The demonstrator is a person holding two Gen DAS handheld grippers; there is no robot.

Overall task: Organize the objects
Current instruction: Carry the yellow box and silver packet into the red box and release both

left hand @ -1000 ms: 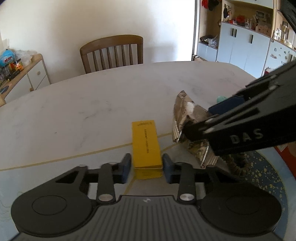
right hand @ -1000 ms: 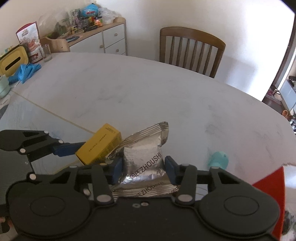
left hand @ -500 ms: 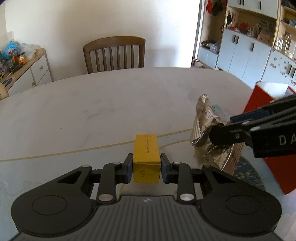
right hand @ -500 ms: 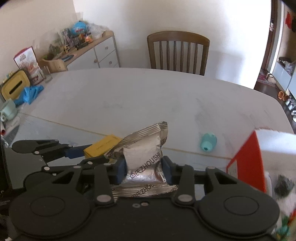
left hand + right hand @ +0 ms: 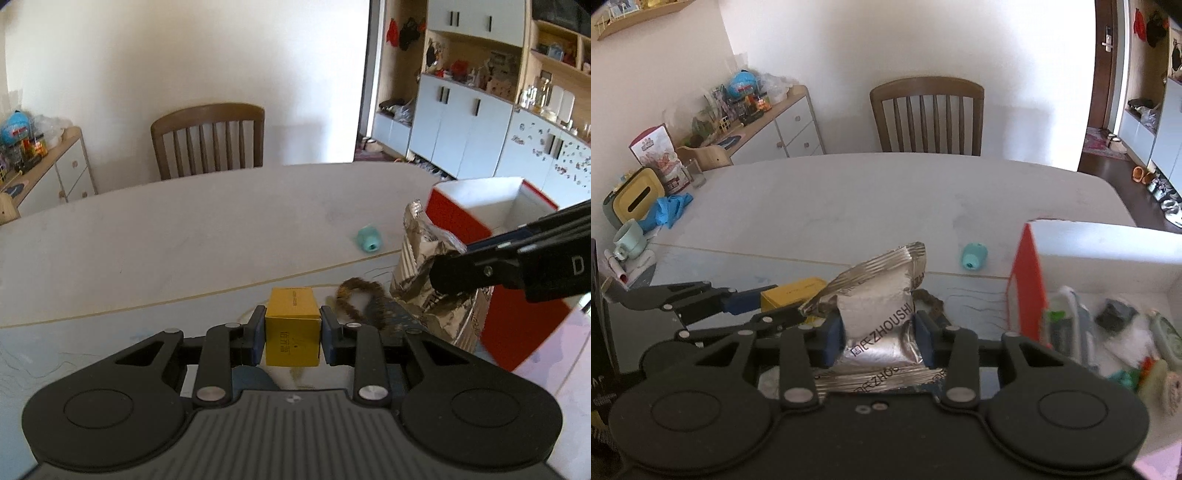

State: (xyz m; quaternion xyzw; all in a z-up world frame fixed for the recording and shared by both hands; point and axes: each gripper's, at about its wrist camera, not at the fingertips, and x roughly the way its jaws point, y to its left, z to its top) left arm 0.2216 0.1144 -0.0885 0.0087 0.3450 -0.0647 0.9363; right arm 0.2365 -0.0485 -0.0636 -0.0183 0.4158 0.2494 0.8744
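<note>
My left gripper (image 5: 292, 334) is shut on a small yellow box (image 5: 292, 339) and holds it above the table; in the right wrist view the yellow box (image 5: 798, 293) shows between the left gripper's blue pads. My right gripper (image 5: 879, 338) is shut on a crinkled silver foil snack bag (image 5: 882, 306), also lifted; from the left wrist view the foil bag (image 5: 424, 269) hangs at the right beside the red box. The red-and-white open box (image 5: 1027, 284) stands at the right with several items inside. A small teal object (image 5: 974, 255) lies on the white table (image 5: 849, 199).
A brown fuzzy ring (image 5: 360, 297) lies on the table beyond the yellow box. A wooden chair (image 5: 927, 114) stands at the far side. At the left table edge sit a mint cup (image 5: 628, 238), blue gloves (image 5: 670, 210) and a yellow tissue holder (image 5: 635, 195). Cabinets (image 5: 472, 122) line the right wall.
Both grippers rose off the table with their loads and swung right. The red box came into view at the right, and the fuzzy ring is uncovered.
</note>
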